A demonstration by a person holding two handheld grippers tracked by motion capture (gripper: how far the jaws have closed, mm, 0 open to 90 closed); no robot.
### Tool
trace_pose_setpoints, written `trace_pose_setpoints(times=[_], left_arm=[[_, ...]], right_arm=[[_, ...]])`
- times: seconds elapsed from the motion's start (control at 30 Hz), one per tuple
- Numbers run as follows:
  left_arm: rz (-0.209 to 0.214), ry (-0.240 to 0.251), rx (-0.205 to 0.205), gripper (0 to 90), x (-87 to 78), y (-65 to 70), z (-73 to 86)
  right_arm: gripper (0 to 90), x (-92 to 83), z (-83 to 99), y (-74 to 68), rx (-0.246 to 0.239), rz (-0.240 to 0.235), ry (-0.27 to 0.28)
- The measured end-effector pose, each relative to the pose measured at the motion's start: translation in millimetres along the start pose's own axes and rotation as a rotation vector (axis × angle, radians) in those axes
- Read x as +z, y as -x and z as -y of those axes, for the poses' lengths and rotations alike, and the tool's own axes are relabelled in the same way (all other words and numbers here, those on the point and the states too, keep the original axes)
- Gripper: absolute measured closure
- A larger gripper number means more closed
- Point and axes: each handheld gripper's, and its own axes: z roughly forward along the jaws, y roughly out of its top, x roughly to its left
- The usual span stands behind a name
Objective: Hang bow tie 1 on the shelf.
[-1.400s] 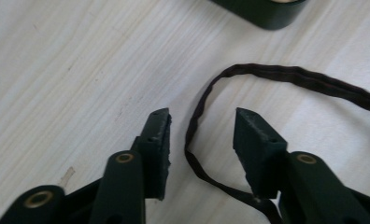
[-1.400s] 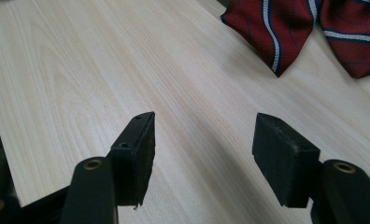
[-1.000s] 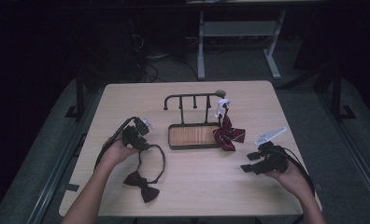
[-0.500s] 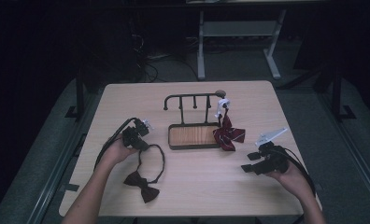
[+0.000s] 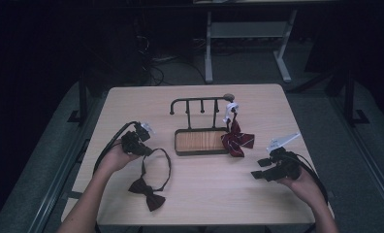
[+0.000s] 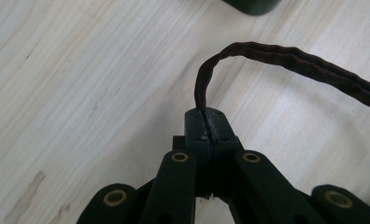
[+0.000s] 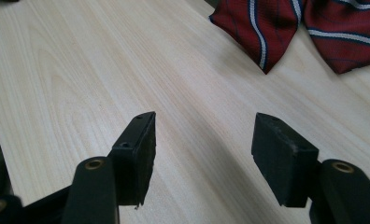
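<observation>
A dark bow tie (image 5: 146, 191) lies on the table's near left, and its thin strap (image 5: 168, 162) loops up to my left gripper (image 5: 145, 148). In the left gripper view the jaws have just been closing, and the left gripper (image 6: 206, 123) is shut on the strap (image 6: 286, 58), which arches away to the right. My right gripper (image 5: 259, 168) rests at the near right, pointing left. Its jaws stand open with nothing between them over bare wood (image 7: 204, 140). A red striped bow tie (image 5: 236, 141) hangs against the rack's right end, and its wings (image 7: 262, 32) lie just beyond the right gripper.
A black rack with a wooden tray base (image 5: 200, 131) and a hooked bar (image 5: 200, 100) stands mid-table. A white clip (image 5: 231, 109) sits on the bar's right end. A desk frame (image 5: 248, 34) stands on the floor behind the table.
The left gripper's jaws have come together on the bow tie's strap, and the hand has barely shifted. The right hand has kept still.
</observation>
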Motion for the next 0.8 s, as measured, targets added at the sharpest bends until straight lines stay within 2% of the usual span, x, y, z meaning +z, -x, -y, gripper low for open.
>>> trace_pose_setpoints(times=[0.13,0.37,0.5,0.8], left_arm=[[0.007,0.025,-0.005,89.4,-6.3,1.9,4.3],[-0.009,0.039,0.036,89.4,-23.0,7.6,4.6],[0.000,0.058,0.049,89.4,-32.3,10.5,3.9],[0.003,0.060,0.085,89.4,-49.3,15.9,-0.8]], right_arm=[[39.8,-1.2,-0.1,-0.8,0.006,0.003,0.007],[40.0,-0.4,0.3,0.0,0.009,0.004,0.008],[40.1,0.8,1.0,0.1,0.008,0.004,0.005],[39.6,-3.6,3.1,3.3,0.024,0.011,0.020]])
